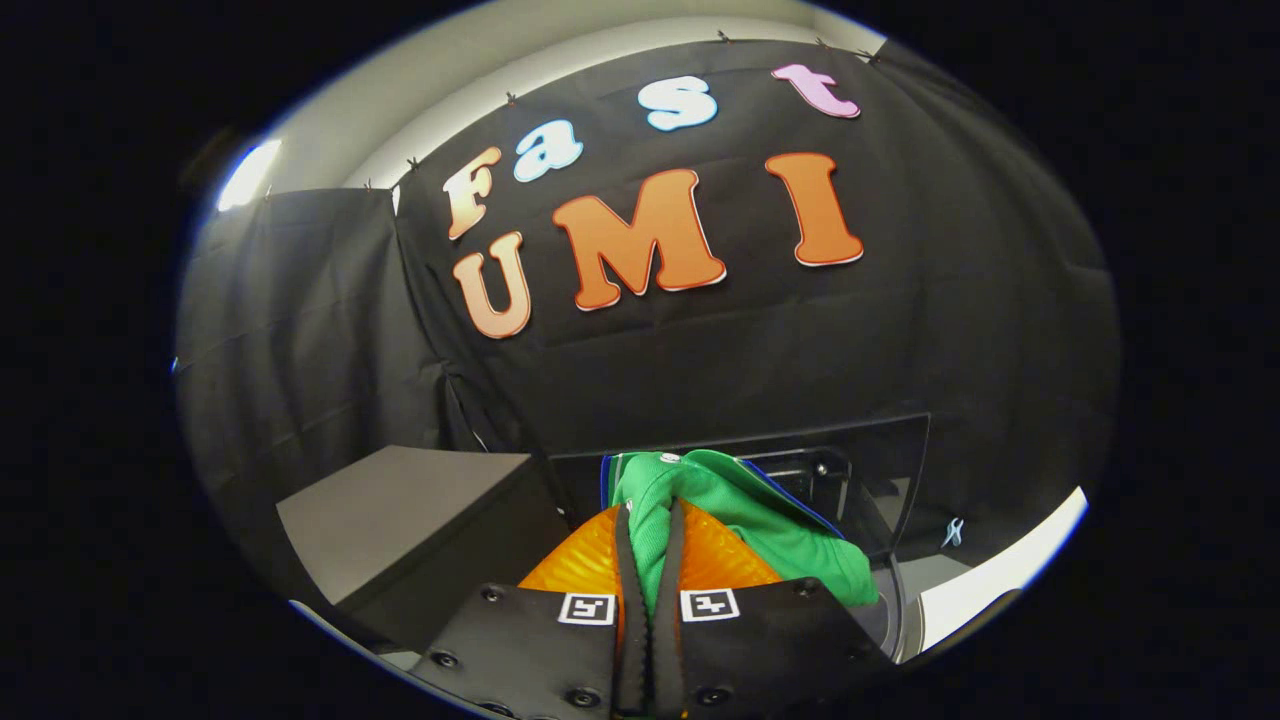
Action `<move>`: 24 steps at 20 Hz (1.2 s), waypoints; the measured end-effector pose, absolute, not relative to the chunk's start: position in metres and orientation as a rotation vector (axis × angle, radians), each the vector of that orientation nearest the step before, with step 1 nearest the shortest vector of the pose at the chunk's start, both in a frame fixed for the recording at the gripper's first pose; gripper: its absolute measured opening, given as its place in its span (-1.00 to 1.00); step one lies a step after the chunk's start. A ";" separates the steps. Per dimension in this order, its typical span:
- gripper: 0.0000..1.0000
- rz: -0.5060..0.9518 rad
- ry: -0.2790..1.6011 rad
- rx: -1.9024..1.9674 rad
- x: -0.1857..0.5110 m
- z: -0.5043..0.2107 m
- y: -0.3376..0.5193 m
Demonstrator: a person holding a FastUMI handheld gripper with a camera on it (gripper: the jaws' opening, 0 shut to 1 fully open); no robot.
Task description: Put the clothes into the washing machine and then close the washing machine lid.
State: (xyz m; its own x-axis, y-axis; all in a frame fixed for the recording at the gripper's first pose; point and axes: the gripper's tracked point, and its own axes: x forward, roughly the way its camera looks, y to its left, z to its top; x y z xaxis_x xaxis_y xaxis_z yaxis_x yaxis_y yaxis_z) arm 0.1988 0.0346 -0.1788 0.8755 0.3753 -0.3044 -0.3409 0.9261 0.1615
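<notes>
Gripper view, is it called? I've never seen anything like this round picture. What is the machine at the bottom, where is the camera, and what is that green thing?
There is no robot arm here: a person carries a hand-held gripper with two fingers, and a wide-angle camera rides on it, looking forward along those fingers. That is why the picture looks round and bent.

The two fingers are closed on a bright green cloth garment, which is pinched between them and bulges out ahead of them and to one side. The small black-and-white square markers sit on the gripper's body.

Beyond the garment stands a dark open lid or panel, probably part of the washing machine; I cannot tell more. Beside it is a plain grey box-shaped block. The black cloth behind is the booth's wall.
</notes>
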 end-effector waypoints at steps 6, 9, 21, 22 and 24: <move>-0.79 0.380 0.421 0.046 0.211 -0.249 0.019; -0.79 0.382 0.497 0.017 0.219 -0.292 0.017; -0.79 0.318 0.811 -0.007 0.234 -0.413 -0.004; -0.78 0.306 0.839 0.000 0.234 -0.423 -0.006; -0.78 0.297 0.883 0.020 0.235 -0.434 -0.007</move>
